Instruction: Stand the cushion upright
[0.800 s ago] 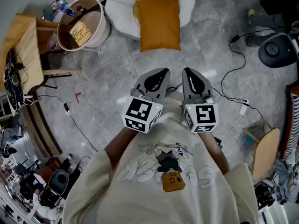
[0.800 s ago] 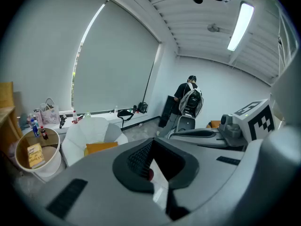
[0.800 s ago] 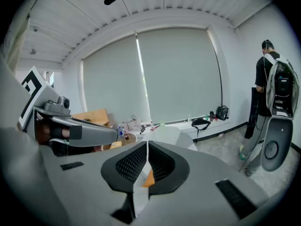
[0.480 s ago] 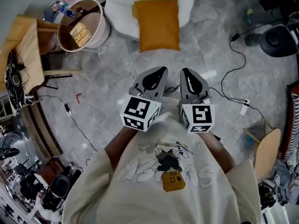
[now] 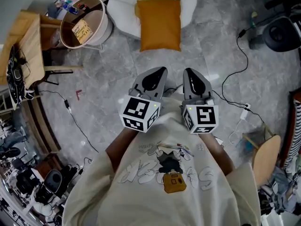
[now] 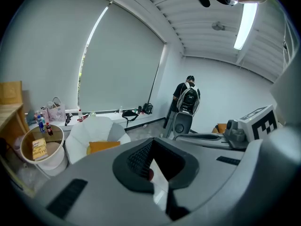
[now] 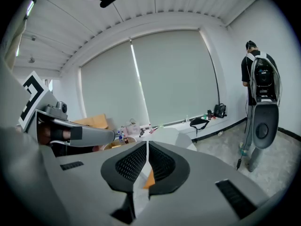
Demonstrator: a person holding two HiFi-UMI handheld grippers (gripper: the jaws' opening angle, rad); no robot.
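Cushion (image 5: 159,23) well ahead of grippers

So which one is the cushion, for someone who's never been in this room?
Find the white padded seat on the grey floor, beside the round tub. The cushion lies across its front edge. It is the only mustard-orange rectangle there.

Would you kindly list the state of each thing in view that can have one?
Orange cushion: lying flat on the white chair, not yet upright.
Left gripper: shut, empty, clear of the cushion.
Right gripper: shut, empty, clear of the cushion.
Round tub: upright, open at the top.
Roller blind: lowered.
Ceiling light: on.
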